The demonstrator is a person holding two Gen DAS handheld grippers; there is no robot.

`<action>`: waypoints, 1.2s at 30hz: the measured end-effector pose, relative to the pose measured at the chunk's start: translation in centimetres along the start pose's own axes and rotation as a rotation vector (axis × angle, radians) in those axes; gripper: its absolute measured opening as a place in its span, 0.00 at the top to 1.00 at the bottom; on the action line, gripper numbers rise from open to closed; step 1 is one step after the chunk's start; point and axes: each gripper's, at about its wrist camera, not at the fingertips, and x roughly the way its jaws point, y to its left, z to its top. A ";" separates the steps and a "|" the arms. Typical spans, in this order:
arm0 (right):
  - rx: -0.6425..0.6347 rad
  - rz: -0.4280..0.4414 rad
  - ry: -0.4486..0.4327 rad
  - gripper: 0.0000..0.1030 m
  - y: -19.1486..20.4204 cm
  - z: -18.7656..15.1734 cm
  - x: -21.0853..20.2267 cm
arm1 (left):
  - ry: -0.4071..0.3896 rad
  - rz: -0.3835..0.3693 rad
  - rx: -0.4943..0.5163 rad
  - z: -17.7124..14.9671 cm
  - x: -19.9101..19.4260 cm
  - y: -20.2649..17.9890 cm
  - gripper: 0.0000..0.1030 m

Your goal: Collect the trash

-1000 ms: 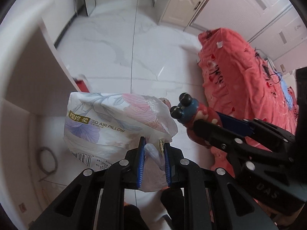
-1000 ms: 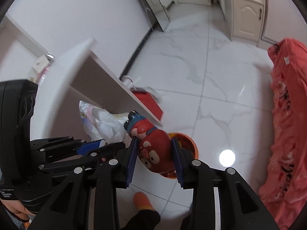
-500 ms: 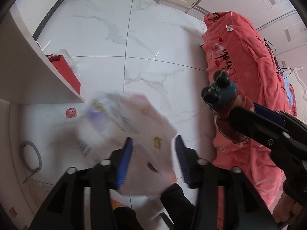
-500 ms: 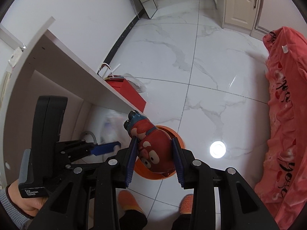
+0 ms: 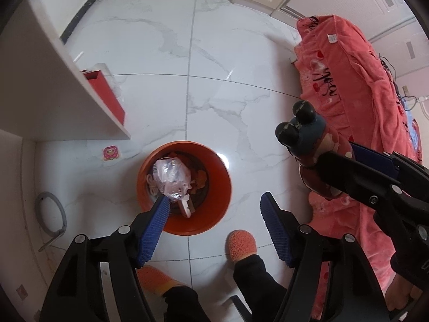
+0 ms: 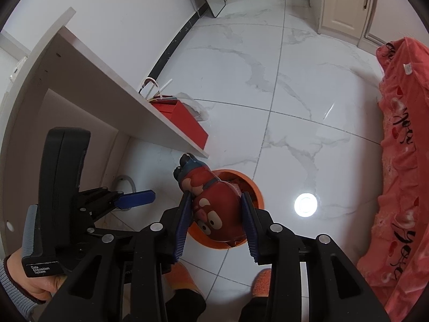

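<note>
An orange trash bin point(image 5: 214, 220) stands on the white marble floor below me. A crumpled plastic bag point(image 5: 171, 177) lies inside it among other trash. My left gripper point(image 5: 214, 209) hangs open and empty just above the bin. My right gripper point(image 6: 215, 209) is shut on a red cartoon bottle with a blue cap point(image 6: 211, 201) and holds it over the bin's rim point(image 6: 254, 187). The bottle also shows in the left wrist view point(image 5: 308, 139), to the right of the bin.
A white desk panel point(image 5: 53, 88) stands left of the bin, with a red gift bag point(image 5: 107, 94) beside it. A red-covered bed point(image 5: 362, 94) fills the right side. The person's orange slippers point(image 5: 241, 244) stand close in front of the bin. A grey hose point(image 5: 51, 214) lies at left.
My left gripper opened and let go of the plastic pillow bag, which now lies crumpled in the orange bin. The right gripper kept its hold on the bottle and moved over the bin.
</note>
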 end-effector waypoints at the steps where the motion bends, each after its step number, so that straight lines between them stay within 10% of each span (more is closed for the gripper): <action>1: -0.005 0.003 0.003 0.62 0.1 0.0 0.2 | 0.002 0.004 -0.006 -0.1 0.0 0.2 0.31; 22: -0.030 0.010 0.042 0.47 3.2 -0.6 1.0 | 0.013 0.040 -0.042 -1.8 -0.9 1.9 0.31; 36: -0.068 0.017 -0.055 0.47 4.9 -0.4 -7.8 | -0.123 0.076 -0.011 -2.5 -9.3 -1.5 0.31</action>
